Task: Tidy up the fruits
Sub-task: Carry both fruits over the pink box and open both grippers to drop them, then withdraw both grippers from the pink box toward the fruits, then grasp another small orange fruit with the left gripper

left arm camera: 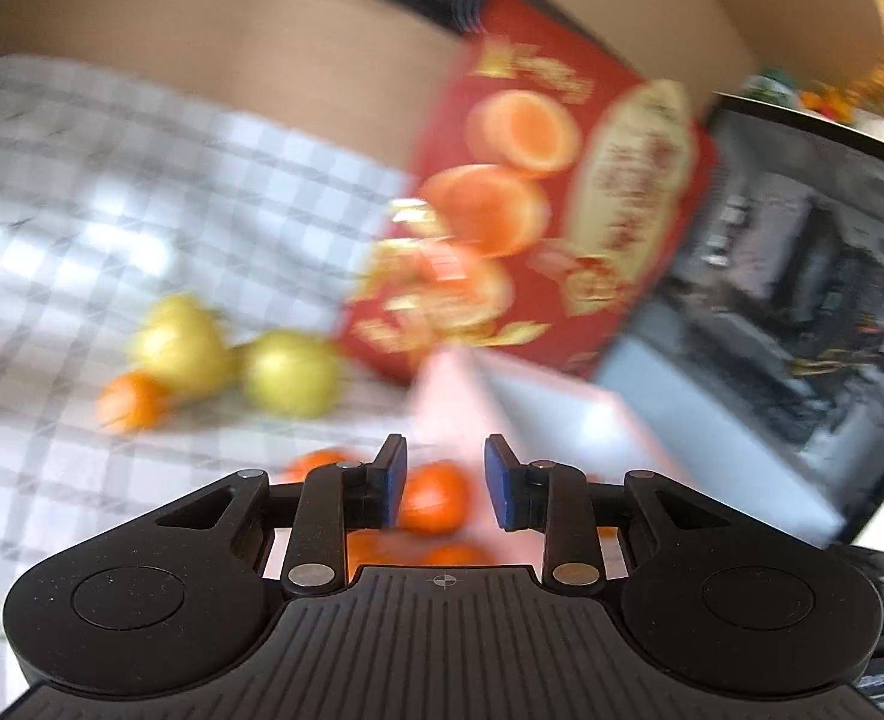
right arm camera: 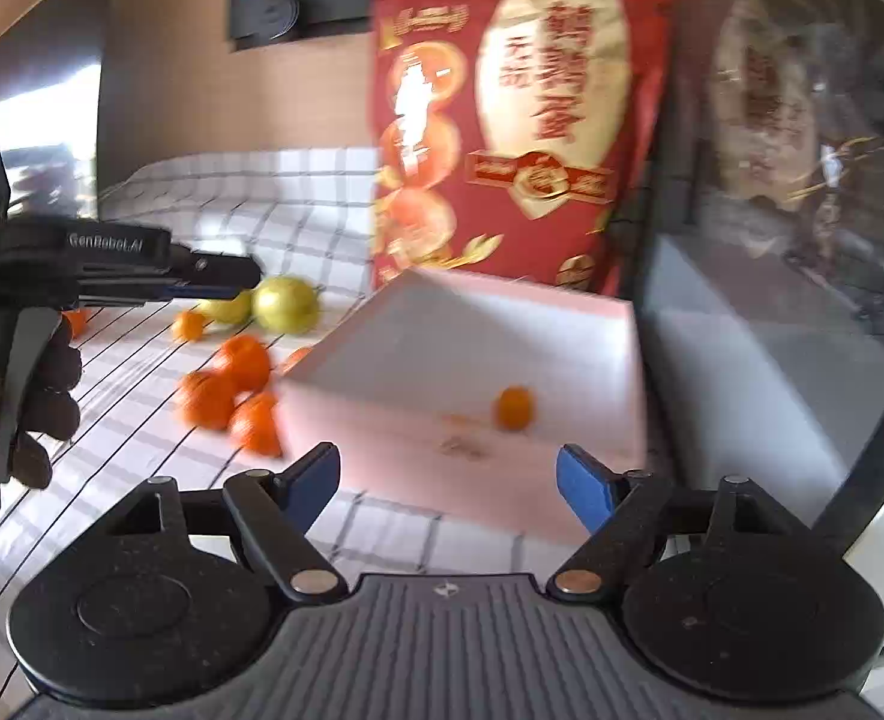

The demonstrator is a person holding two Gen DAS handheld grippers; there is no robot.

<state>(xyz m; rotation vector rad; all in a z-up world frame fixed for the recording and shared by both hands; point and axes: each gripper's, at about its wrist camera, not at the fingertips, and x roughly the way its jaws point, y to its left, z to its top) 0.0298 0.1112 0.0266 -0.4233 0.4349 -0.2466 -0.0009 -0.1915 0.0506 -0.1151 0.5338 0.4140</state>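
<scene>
A white box [right arm camera: 472, 348] stands on the checked cloth, with one small orange fruit [right arm camera: 514, 408] inside it. My right gripper [right arm camera: 451, 483] is open just before the box's near wall, with nothing between its pads. Several mandarins [right arm camera: 225, 390] lie left of the box. Two yellow-green fruits [right arm camera: 285, 303] and a small orange one [right arm camera: 188, 324] lie farther back. My left gripper [left arm camera: 445, 480] hovers over the mandarins [left arm camera: 435, 498], jaws narrow but apart and nothing pressed between them. In the blurred left wrist view the yellow-green fruits [left arm camera: 291, 372] lie ahead to the left and the box [left arm camera: 562, 420] to the right.
A tall red snack bag [right arm camera: 514, 120] leans upright behind the box. A dark glossy panel [right arm camera: 802, 240] rises at the right. From the left, the other gripper [right arm camera: 243, 273] reaches in, held by a dark-gloved hand [right arm camera: 45, 396]. A brown wall backs the checked cloth [left arm camera: 81, 192].
</scene>
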